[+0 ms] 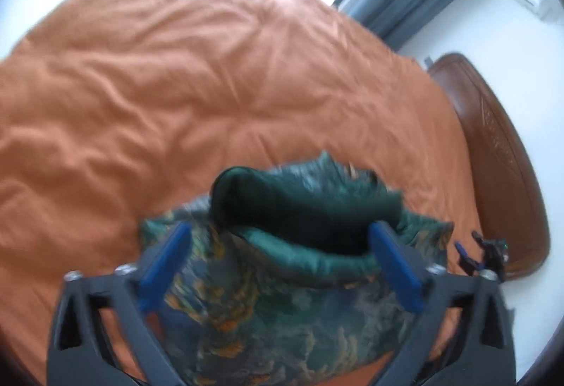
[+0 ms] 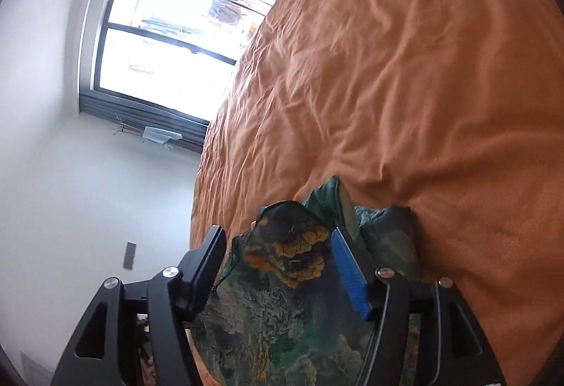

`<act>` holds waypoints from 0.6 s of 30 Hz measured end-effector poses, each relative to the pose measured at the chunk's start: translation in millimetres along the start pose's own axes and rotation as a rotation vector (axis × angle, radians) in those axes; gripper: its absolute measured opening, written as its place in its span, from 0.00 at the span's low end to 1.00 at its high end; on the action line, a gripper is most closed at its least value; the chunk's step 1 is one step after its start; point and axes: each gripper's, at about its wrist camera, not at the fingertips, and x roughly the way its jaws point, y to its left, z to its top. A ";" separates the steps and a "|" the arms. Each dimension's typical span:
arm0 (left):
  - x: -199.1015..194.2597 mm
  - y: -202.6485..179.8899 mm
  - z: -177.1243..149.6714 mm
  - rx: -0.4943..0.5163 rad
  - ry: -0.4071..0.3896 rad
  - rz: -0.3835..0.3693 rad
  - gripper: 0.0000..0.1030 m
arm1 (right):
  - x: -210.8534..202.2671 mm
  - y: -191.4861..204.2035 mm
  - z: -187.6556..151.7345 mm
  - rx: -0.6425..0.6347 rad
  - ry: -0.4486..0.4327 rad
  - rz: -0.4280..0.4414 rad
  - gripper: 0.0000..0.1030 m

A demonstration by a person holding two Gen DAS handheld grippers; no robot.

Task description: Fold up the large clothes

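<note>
Wrinkled orange bedspread (image 1: 176,68); bunched, silky green patterned garment (image 1: 282,298) between open grippers.

The garment (image 1: 268,308) is dark green, printed with a grey-blue and orange-yellow landscape pattern; its lining (image 1: 303,206) is plain green. The bed cover (image 1: 176,86) is plain orange. Both tongs (image 1: 282,262) (image 2: 282,266) are black with blue pads (image 1: 394,266).
</note>
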 end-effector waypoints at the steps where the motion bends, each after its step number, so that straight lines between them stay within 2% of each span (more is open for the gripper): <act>1: -3.3 3.8 1.2 0.008 -0.012 -0.006 0.99 | -3.6 6.4 0.4 -0.051 0.004 -0.040 0.62; 3: 0.9 13.3 -3.1 0.014 0.013 -0.041 0.99 | -2.2 14.7 -4.4 -0.144 0.040 -0.106 0.62; 5: 17.6 19.2 -15.2 0.038 0.079 -0.065 0.99 | 6.1 19.7 -14.1 -0.230 0.088 -0.161 0.62; 6: 30.2 19.9 -22.5 0.057 0.115 -0.046 0.99 | 13.5 22.9 -20.6 -0.278 0.115 -0.193 0.62; 8: 59.0 17.5 -32.9 0.100 0.154 0.053 0.98 | 32.0 24.9 -31.2 -0.351 0.143 -0.257 0.62; 10: 83.5 15.6 -34.2 0.111 0.149 0.128 0.96 | 53.2 30.8 -36.6 -0.425 0.128 -0.344 0.62; 11: 93.0 15.9 -32.7 0.098 0.139 0.139 0.95 | 61.4 31.2 -34.8 -0.448 0.116 -0.377 0.62; 12: 102.5 17.1 -30.8 0.069 0.128 0.136 0.90 | 73.6 32.3 -34.8 -0.473 0.113 -0.415 0.62; 13: 110.6 19.5 -29.3 0.026 0.125 0.121 0.76 | 84.2 31.1 -32.6 -0.481 0.119 -0.450 0.62; 14: 115.8 22.1 -28.4 -0.012 0.129 0.108 0.63 | 92.2 29.9 -33.0 -0.482 0.140 -0.475 0.55; 15: 119.4 23.9 -28.5 -0.046 0.137 0.098 0.38 | 98.4 29.9 -33.7 -0.483 0.153 -0.491 0.35; 16: 119.1 23.4 -28.8 -0.053 0.132 0.117 0.25 | 103.1 31.4 -36.2 -0.504 0.165 -0.521 0.24; 17: 114.2 19.6 -29.5 -0.030 0.110 0.147 0.18 | 101.1 34.5 -38.6 -0.532 0.157 -0.553 0.15; 18: 107.1 14.2 -30.7 -0.002 0.090 0.157 0.12 | 96.3 40.9 -41.1 -0.562 0.133 -0.572 0.13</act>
